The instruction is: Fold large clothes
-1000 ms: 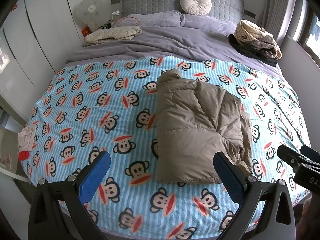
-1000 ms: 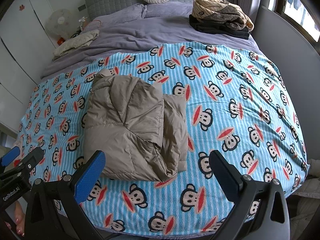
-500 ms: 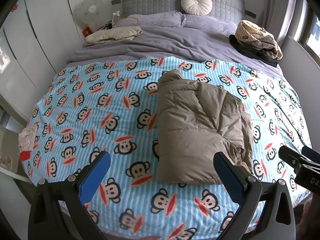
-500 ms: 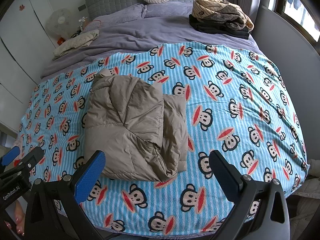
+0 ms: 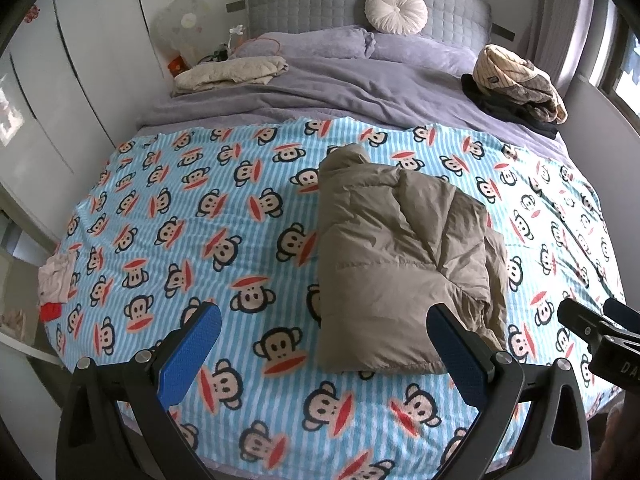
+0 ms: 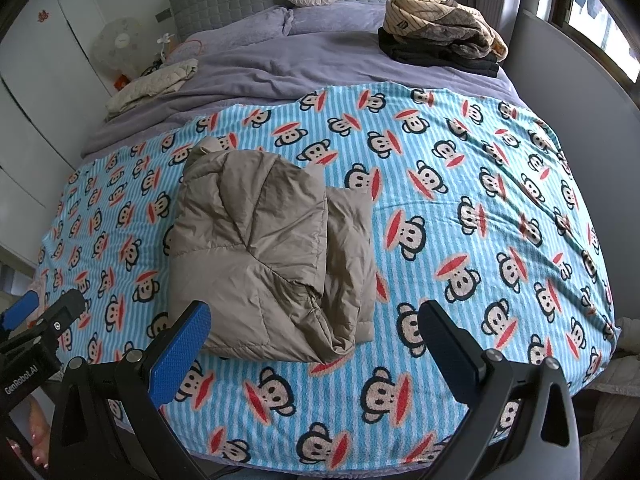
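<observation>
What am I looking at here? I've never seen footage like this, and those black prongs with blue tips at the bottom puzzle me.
There is no robot: a person holds a two-finger gripper in each hand, with a wide-angle camera on each looking forward along its fingers. One picture comes from the left gripper, the other from the right gripper. The blue tips are the finger pads. Both grippers are open and hold nothing. Each camera also catches the other gripper at its edge. On the monkey-print blanket lies a folded tan puffer jacket. Farther back on the bed are a cream quilted garment and a pile of clothes.
</observation>
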{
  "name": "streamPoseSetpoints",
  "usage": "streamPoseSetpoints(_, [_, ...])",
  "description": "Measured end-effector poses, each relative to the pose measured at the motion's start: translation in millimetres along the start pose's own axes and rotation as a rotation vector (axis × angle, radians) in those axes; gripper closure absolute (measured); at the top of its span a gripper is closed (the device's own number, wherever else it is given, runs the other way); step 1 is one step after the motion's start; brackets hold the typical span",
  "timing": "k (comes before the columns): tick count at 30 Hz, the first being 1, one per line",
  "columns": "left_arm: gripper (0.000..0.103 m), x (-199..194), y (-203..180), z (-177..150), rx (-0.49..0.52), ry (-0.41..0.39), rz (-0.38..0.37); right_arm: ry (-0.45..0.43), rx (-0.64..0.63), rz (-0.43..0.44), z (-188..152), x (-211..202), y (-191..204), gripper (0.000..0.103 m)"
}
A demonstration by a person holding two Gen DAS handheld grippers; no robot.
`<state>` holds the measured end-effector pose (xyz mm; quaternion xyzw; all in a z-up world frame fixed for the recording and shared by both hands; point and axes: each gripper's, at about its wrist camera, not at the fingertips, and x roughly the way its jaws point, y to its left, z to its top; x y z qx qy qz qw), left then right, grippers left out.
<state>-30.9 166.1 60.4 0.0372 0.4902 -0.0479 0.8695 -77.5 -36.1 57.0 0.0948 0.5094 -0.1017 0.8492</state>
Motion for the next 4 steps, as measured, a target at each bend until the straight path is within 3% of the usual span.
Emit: streamPoseSetpoints(4, [0.0,-0.8,-2.1,2.5,0.016,-0.003,-0.007,0.001,-0.002,0.0,1.8,0.9,-0.3,0.0])
